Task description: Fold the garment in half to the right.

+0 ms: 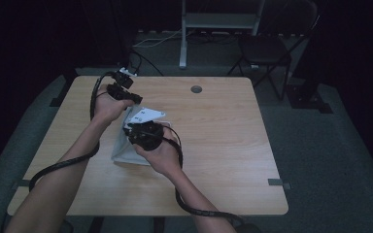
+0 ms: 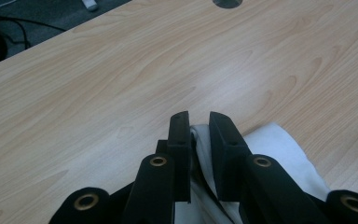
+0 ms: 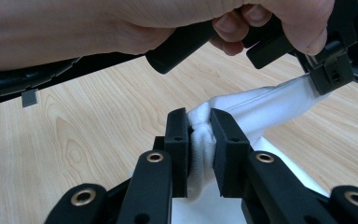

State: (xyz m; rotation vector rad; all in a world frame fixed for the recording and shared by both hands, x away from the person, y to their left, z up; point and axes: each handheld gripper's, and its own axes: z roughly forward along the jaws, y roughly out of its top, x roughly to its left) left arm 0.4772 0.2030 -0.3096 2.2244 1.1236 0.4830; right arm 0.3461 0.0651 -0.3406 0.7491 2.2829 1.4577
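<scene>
Bunched between the right gripper's (image 3: 200, 135) pressed jaws, the soft white cloth (image 3: 261, 109) stretches above the pale wooden table (image 3: 88, 140) to the left gripper (image 2: 199, 135), also pinching it, so uneven pulling could slip one edge free.

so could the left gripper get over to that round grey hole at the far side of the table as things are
Probably not freely: the left gripper is shut on the white cloth, which the right gripper also pinches. The table up to the hole is bare.
</scene>
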